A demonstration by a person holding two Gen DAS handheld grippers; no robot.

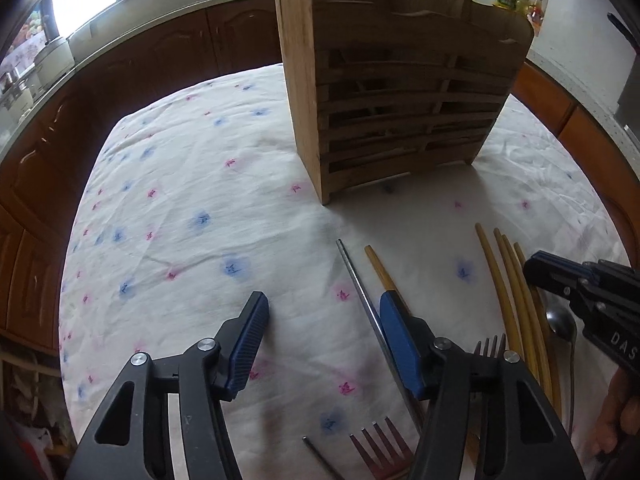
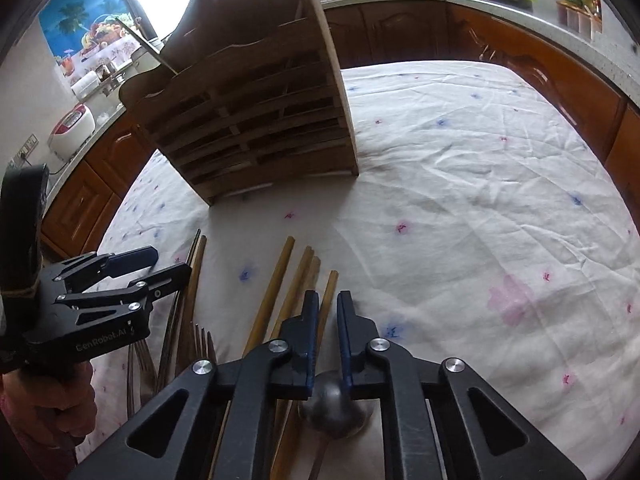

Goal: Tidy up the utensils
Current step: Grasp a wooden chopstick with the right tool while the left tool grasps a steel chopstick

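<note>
Now right gripper [image 2: 329, 312] pinched together above spoon bowl [image 2: 334, 408], nothing visibly held. Left gripper [image 1: 324, 312] spread, straddling metal chopstick [image 1: 360, 284] for pickup. Wooden rack [image 1: 400, 92] stands beyond, ready for sorting.

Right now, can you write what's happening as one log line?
left gripper: open above metal chopstick | right gripper: shut, over spoon | wooden rack: upright on tablecloth
</note>
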